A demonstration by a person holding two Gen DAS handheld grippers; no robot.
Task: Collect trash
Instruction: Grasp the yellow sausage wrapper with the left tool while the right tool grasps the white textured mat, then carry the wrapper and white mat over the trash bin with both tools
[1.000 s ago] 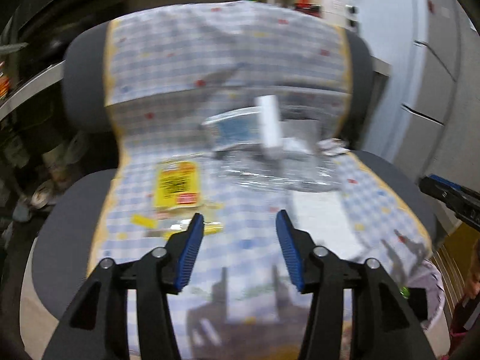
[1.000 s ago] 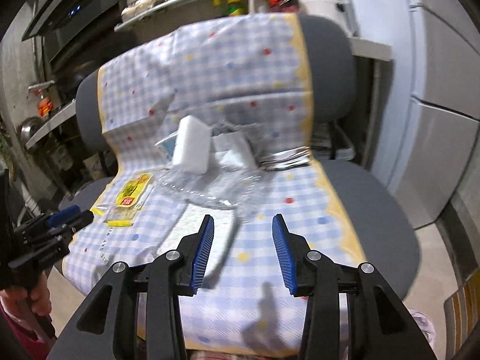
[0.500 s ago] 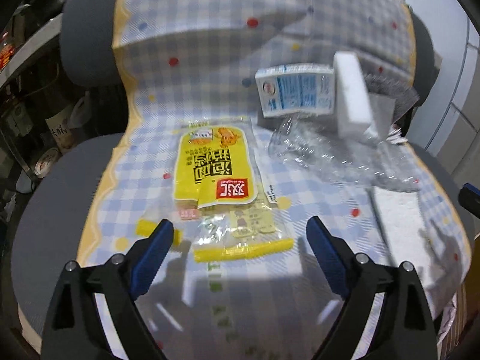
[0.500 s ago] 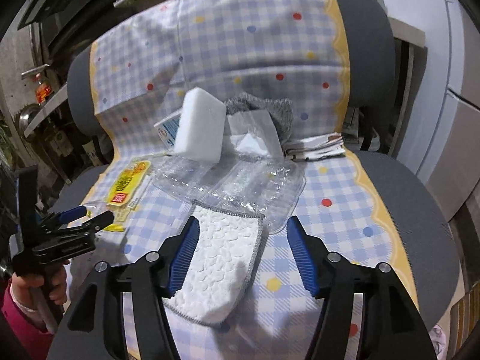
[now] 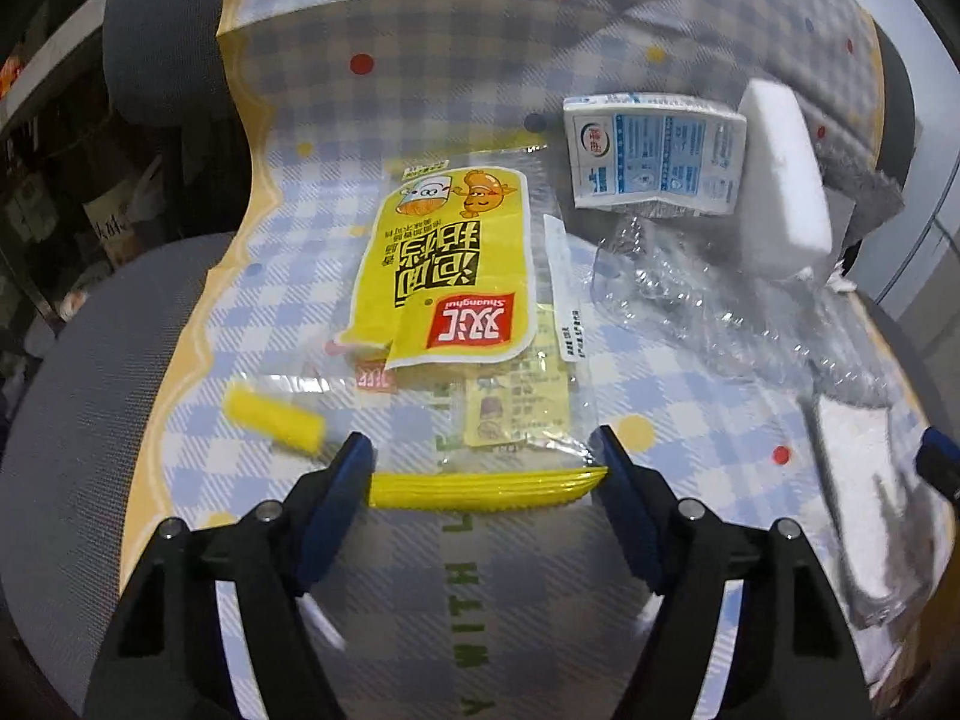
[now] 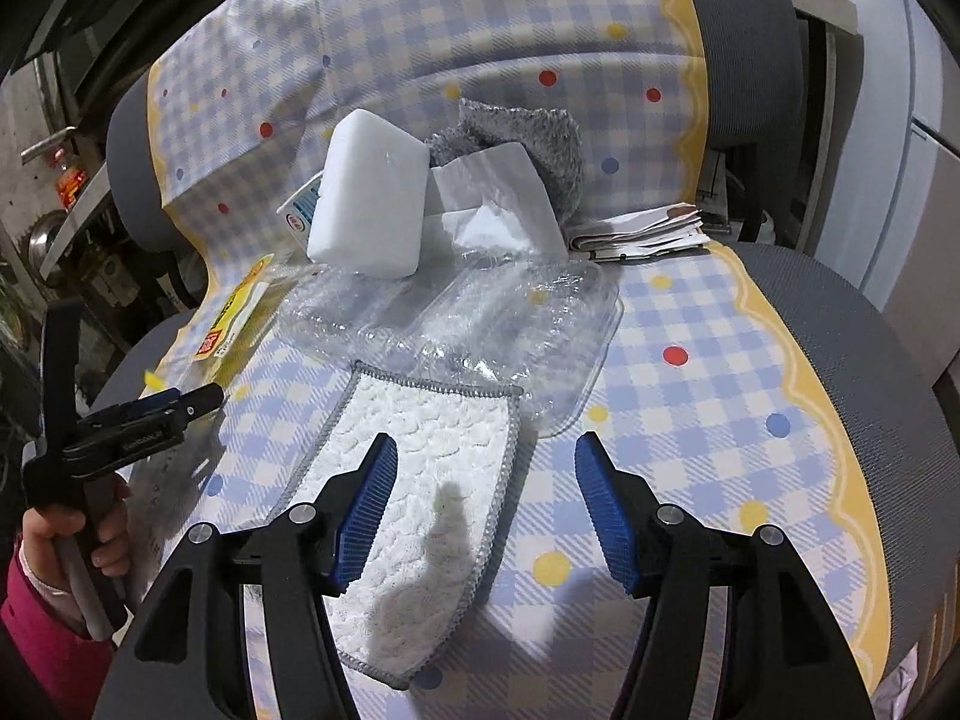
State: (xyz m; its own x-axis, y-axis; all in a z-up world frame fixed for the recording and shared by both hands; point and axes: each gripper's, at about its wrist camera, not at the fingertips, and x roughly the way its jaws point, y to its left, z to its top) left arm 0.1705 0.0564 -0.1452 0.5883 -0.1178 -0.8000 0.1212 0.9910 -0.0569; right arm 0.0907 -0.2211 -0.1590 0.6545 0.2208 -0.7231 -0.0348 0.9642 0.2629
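Left gripper (image 5: 483, 459) fingers closing around the yellow wrapper (image 5: 480, 489), seemingly untouched; right gripper (image 6: 486, 495) spread, empty.

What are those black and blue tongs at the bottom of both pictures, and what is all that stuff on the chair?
No robot here: a person holds one pair of tongs in each hand, each with a camera looking along its fingers. One picture comes from the left tongs, the other from the right tongs. A checked cloth covers the chair. On it lie a yellow snack wrapper, a clear plastic tray, a white sponge, a small carton and a white rag. The left tongs are closing around the wrapper's yellow edge; the right tongs are open, holding nothing.
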